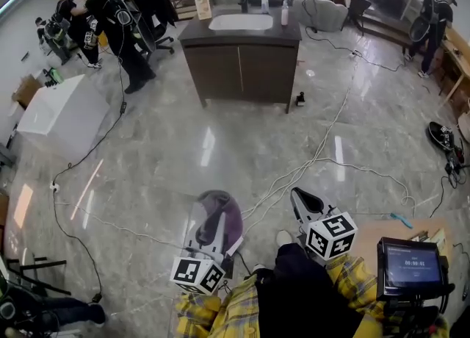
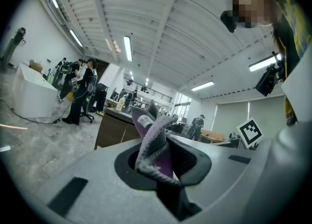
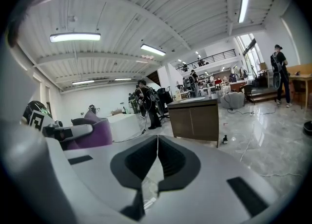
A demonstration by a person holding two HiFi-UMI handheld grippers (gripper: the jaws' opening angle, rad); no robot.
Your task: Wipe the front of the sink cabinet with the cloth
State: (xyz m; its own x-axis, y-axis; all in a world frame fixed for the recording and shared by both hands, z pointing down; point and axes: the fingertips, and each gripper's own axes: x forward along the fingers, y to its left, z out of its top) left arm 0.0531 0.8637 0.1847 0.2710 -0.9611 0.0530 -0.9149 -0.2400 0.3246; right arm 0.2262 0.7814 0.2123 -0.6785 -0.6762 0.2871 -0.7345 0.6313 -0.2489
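The dark brown sink cabinet [image 1: 241, 72] stands far ahead across the floor, with a white basin on top; it also shows in the left gripper view [image 2: 113, 129] and the right gripper view [image 3: 196, 120]. My left gripper [image 1: 217, 210] is shut on a purple and grey cloth [image 2: 153, 145], which bunches up between its jaws [image 1: 219, 215]. My right gripper [image 1: 307, 203] is shut with nothing in it; its jaws meet in the right gripper view [image 3: 157, 157]. Both grippers hover low near my body, well short of the cabinet.
Bottles [image 1: 202, 2] stand on the cabinet top. White cables [image 1: 308, 167] snake over the shiny marble floor. A white box [image 1: 62, 112] sits at left, people [image 1: 117, 28] work behind it, and another person [image 1: 433, 28] stands far right. A small bottle [image 1: 299, 99] stands by the cabinet's right foot.
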